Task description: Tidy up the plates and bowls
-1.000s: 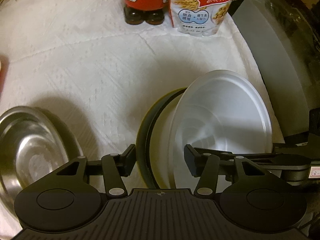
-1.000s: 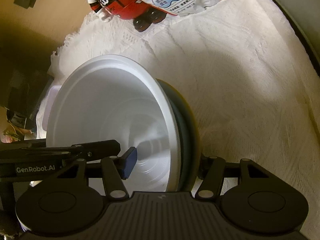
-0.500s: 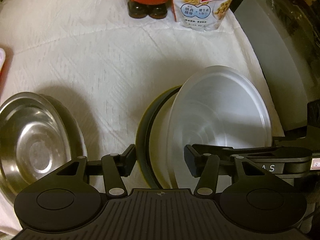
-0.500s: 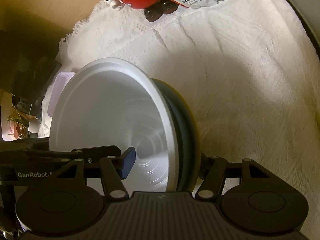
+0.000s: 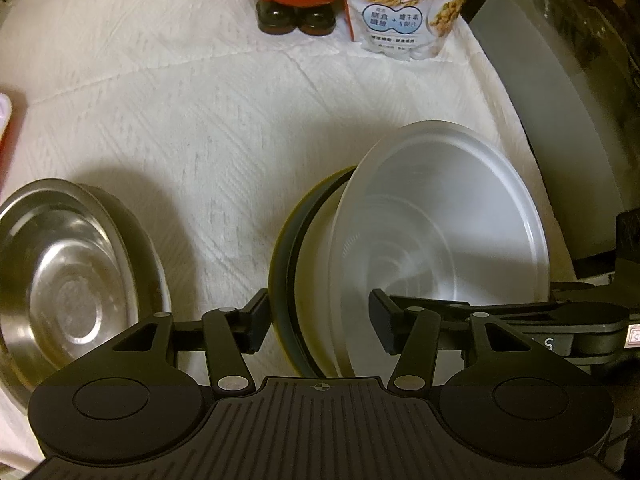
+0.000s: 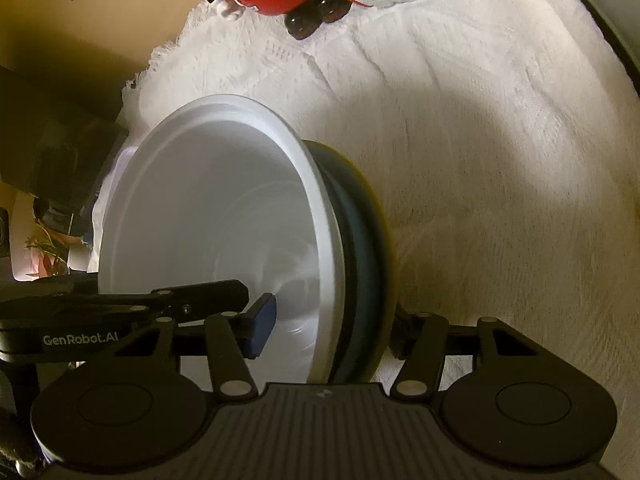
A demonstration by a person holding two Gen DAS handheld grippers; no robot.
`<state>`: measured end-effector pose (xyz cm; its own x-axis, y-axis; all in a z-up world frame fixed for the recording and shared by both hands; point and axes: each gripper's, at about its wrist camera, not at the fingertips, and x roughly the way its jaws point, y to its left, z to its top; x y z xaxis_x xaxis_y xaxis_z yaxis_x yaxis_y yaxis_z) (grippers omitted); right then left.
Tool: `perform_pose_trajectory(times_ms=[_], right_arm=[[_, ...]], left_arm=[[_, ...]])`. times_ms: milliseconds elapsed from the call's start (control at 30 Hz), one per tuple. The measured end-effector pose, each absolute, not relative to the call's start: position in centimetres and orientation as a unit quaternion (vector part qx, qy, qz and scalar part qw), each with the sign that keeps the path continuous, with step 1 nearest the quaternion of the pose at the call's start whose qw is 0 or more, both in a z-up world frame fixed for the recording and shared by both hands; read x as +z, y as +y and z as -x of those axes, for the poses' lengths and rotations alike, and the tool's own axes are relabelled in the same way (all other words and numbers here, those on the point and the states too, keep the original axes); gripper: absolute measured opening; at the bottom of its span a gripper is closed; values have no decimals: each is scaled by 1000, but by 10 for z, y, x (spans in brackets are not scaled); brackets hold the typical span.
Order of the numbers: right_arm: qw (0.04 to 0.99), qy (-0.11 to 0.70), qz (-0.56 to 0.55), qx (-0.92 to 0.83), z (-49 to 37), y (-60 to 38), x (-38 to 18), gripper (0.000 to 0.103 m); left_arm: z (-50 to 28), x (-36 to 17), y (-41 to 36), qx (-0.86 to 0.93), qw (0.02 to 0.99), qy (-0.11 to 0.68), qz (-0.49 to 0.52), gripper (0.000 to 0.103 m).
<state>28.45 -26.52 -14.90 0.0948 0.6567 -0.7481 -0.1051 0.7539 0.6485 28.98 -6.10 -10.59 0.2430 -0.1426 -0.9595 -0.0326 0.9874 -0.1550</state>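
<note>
White plastic bowl (image 5: 440,232) nested in a dark plate (image 5: 294,264) and an olive-rimmed plate (image 5: 280,248), carried as one stack tilted on edge. Gripped from opposite sides. Left tongs (image 5: 320,320) closed narrow across the stacked rims, one finger behind the olive-rimmed plate, the other inside the bowl. Right tongs (image 6: 332,332) closed likewise, with the blue pad inside the bowl and the far finger mostly hidden behind the plates.

Compared with a second before: held in the same place between both pairs of fingers, so no slip in either grasp. Steel bowl (image 5: 68,272) brought further into the left wrist view. Red-labelled bottles (image 5: 296,0) and cereal pouch (image 5: 404,12) shifted in both views, and the fringe of the white cloth (image 5: 200,120) more exposed in the right wrist view. Read as the stack travelling over the cloth, probably clear of it, given the broad shadow below.

Judged mid-transport: three pieces already gathered, the steel bowl apart to the left and not yet joined.
</note>
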Motion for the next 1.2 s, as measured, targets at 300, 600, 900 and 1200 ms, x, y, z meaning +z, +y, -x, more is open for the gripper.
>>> perform_pose_trajectory(times_ms=[300,600,900,1200], right_arm=[[724,614,-204,238,-279,-253,-136,57],[739,602,-202,225,-278,-233,-115,58],[744,591,-190,247,-277,-193,-82,58],[748,575,-173,283,-275,-132,-47,58]], left_arm=[[-286,-103,-53,-64,791,605,62,56],[-279,-82,-31,-73,808,582,58,56],[-262,-44,9,-55,822,563,63,56],[-246,-6,65,-36,841,536,69,56]])
